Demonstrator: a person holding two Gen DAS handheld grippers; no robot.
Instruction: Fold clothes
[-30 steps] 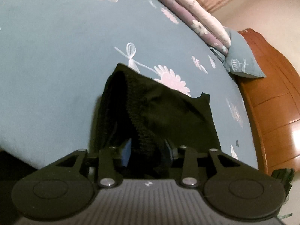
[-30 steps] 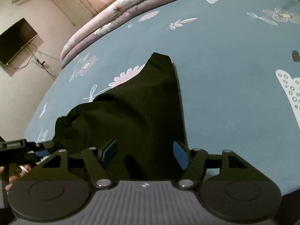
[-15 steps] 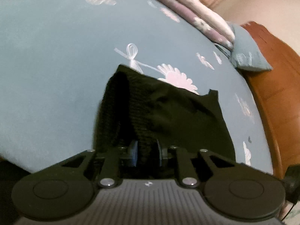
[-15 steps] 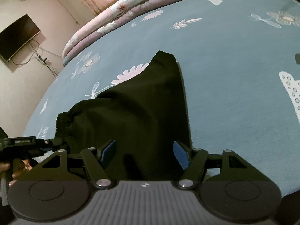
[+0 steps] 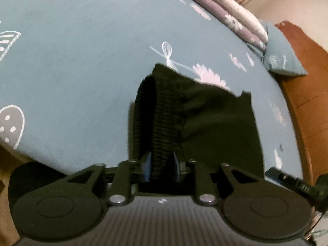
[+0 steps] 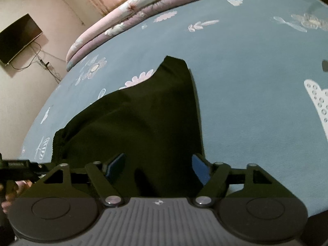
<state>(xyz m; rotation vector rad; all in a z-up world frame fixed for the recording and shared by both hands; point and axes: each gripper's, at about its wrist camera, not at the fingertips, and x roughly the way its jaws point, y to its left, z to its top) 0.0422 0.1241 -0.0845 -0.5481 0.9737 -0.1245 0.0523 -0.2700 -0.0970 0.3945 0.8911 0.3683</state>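
Observation:
Black shorts (image 6: 143, 119) lie spread on the blue flowered bedsheet (image 6: 256, 82), one leg pointing away. In the left wrist view their ribbed waistband (image 5: 162, 119) rises in a bunched ridge into my left gripper (image 5: 161, 167). Its jaws are opening, and both blue pads still touch the cloth between them. My right gripper (image 6: 158, 166) hovers over the near edge of the shorts. Its jaws are widening too, far apart, the pads clear of the fabric lying between them. The left gripper (image 6: 18, 166) also shows at the left edge of the right wrist view.
A folded pink and purple quilt (image 6: 143, 10) runs along the far side of the bed. A blue pillow (image 5: 280, 59) leans on the wooden headboard (image 5: 311, 102). A dark TV (image 6: 18, 39) hangs on the wall. The bed's near edge (image 5: 51, 162) drops away at lower left.
The left jaws closed on the waistband, then parted a little. The left gripper shifted slightly and the waistband ridge stands taller. The right gripper stayed put, its jaws slightly wider.

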